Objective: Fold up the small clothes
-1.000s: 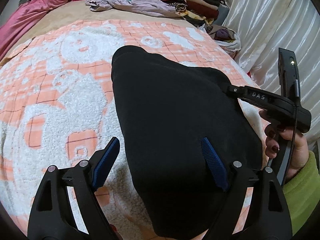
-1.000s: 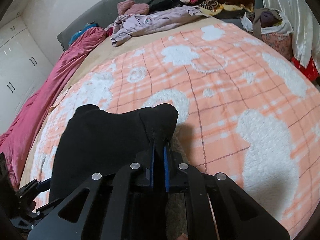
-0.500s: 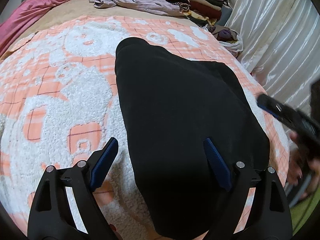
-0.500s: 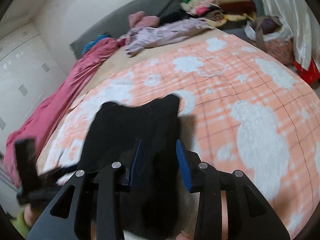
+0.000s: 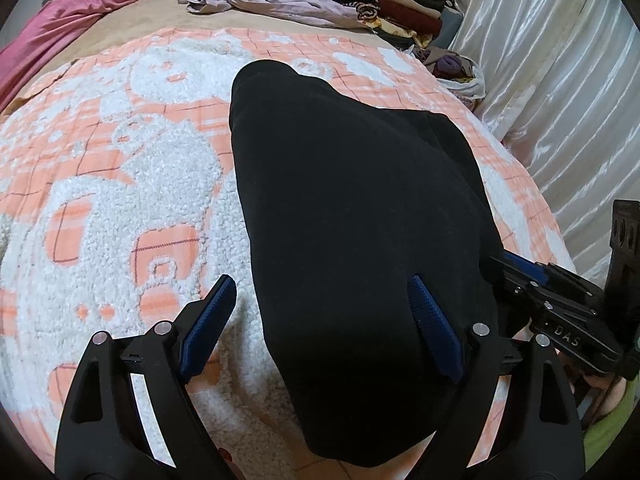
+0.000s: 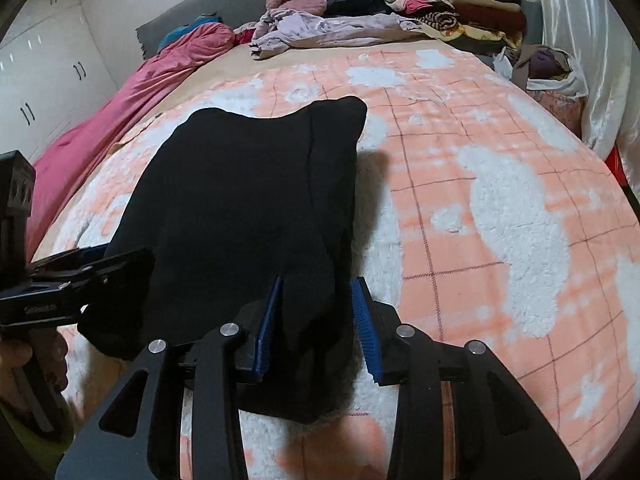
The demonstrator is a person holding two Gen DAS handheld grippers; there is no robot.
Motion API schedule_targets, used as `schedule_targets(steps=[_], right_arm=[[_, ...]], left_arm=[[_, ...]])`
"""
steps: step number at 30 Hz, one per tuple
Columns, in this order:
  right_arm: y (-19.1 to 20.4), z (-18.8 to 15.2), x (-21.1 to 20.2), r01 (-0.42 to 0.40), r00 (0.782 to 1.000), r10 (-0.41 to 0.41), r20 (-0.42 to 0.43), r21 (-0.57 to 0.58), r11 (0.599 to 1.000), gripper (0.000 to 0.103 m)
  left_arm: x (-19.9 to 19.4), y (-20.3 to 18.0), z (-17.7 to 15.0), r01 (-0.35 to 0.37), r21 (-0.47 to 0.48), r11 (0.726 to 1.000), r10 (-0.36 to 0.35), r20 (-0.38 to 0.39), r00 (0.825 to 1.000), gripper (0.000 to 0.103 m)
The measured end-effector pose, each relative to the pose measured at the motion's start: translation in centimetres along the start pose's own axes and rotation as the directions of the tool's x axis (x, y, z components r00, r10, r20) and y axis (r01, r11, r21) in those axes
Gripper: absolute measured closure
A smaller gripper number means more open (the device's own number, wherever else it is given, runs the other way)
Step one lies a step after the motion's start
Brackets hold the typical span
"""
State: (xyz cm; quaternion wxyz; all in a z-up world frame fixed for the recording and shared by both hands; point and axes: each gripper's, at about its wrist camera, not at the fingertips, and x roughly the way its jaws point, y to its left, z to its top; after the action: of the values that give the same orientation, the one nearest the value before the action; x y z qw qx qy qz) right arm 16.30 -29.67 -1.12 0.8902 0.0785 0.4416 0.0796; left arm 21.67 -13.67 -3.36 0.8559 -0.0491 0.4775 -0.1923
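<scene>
A black folded garment (image 5: 352, 208) lies flat on the orange-and-white fleece blanket (image 5: 120, 184); it also shows in the right wrist view (image 6: 240, 208). My left gripper (image 5: 320, 320) is open, its jaws astride the garment's near left edge, holding nothing. My right gripper (image 6: 316, 320) is open, its blue pads either side of the garment's near right corner, not clamped. The right gripper also shows at the right edge of the left wrist view (image 5: 560, 304). The left gripper shows at the left edge of the right wrist view (image 6: 80, 276).
A pile of folded clothes (image 5: 392, 4) and a loose lilac garment (image 5: 272, 0) lie at the far end of the bed. A pink duvet (image 6: 120, 112) runs along the left side. White curtains (image 5: 560, 80) and a bag of clothes (image 6: 544, 68) stand at the right.
My right gripper has opened and let go of the garment's corner, then dropped back to the near right edge. The garment now lies flat. My left gripper stays open.
</scene>
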Motion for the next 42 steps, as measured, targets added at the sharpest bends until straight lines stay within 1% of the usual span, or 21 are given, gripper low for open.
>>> schedule_targets(steps=[4, 6, 8, 9, 11, 12, 14, 15, 18, 20, 22, 29, 30, 35, 42], right_arm=[[0.1, 0.0, -0.4, 0.005, 1.000, -0.005, 0.003, 0.012, 1.000, 0.067], [0.2, 0.1, -0.8, 0.009, 1.000, -0.009, 0.015, 0.006, 1.000, 0.063], [0.4, 0.2, -1.4, 0.017, 0.999, -0.017, 0.032, 0.001, 1.000, 0.057], [0.4, 0.2, -1.6, 0.016, 0.999, -0.016, 0.037, 0.001, 1.000, 0.056], [0.3, 0.2, -2.1, 0.013, 0.999, -0.013, 0.041, 0.003, 1.000, 0.049], [0.2, 0.2, -2.2, 0.013, 0.999, -0.013, 0.044, 0.006, 1.000, 0.048], [0.1, 0.2, -2.5, 0.012, 0.999, -0.013, 0.052, 0.011, 1.000, 0.040], [0.1, 0.2, -2.6, 0.013, 0.998, -0.014, 0.054, 0.011, 1.000, 0.038], [0.3, 0.2, -2.9, 0.007, 0.998, -0.007, 0.065, 0.011, 1.000, 0.027], [0.4, 0.1, -3.4, 0.015, 0.996, -0.015, 0.083, 0.008, 1.000, 0.015], [0.5, 0.1, -3.9, 0.018, 0.995, -0.020, 0.098, 0.012, 1.000, 0.008], [0.3, 0.2, -5.3, 0.033, 0.991, -0.036, 0.131, 0.022, 0.999, 0.006], [0.3, 0.2, -5.5, 0.036, 0.990, -0.039, 0.135, 0.024, 0.999, 0.004], [0.0, 0.3, -6.4, 0.043, 0.987, -0.047, 0.153, 0.034, 0.999, 0.004], [0.0, 0.2, -7.5, 0.042, 0.983, -0.049, 0.176, 0.045, 0.998, 0.004]], left_arm=[[-0.1, -0.1, -0.1, -0.003, 0.002, 1.000, 0.003, 0.000, 1.000, 0.022], [-0.1, 0.0, -0.1, -0.002, -0.001, 1.000, 0.002, 0.002, 1.000, 0.022], [-0.2, 0.0, -0.2, -0.003, -0.005, 1.000, 0.003, 0.003, 1.000, 0.022], [-0.3, 0.0, -0.2, -0.001, -0.006, 1.000, 0.002, 0.004, 1.000, 0.022], [-0.3, 0.0, -0.1, -0.002, -0.008, 1.000, 0.002, 0.004, 1.000, 0.022], [-0.4, -0.1, -0.1, -0.001, -0.007, 1.000, 0.001, 0.004, 1.000, 0.022], [-0.5, -0.1, -0.1, -0.002, -0.004, 1.000, 0.002, 0.004, 1.000, 0.022], [-0.5, -0.1, -0.2, -0.001, -0.004, 1.000, 0.001, 0.004, 1.000, 0.022], [-0.6, -0.1, -0.2, 0.000, -0.004, 1.000, 0.001, 0.003, 1.000, 0.022], [-0.7, -0.1, -0.2, 0.001, -0.009, 1.000, -0.001, 0.003, 1.000, 0.023], [-0.8, -0.1, -0.1, 0.001, -0.011, 1.000, -0.001, 0.003, 1.000, 0.022], [-1.5, -0.3, -0.1, -0.004, -0.008, 1.000, 0.004, 0.008, 1.000, 0.021], [-1.5, -0.2, -0.1, -0.007, -0.009, 1.000, 0.007, 0.008, 1.000, 0.018], [-2.5, -0.4, 0.1, -0.025, -0.002, 1.000, 0.025, 0.026, 0.999, 0.010], [-3.9, -0.7, 0.3, -0.050, 0.000, 0.999, 0.050, 0.047, 0.998, 0.010]])
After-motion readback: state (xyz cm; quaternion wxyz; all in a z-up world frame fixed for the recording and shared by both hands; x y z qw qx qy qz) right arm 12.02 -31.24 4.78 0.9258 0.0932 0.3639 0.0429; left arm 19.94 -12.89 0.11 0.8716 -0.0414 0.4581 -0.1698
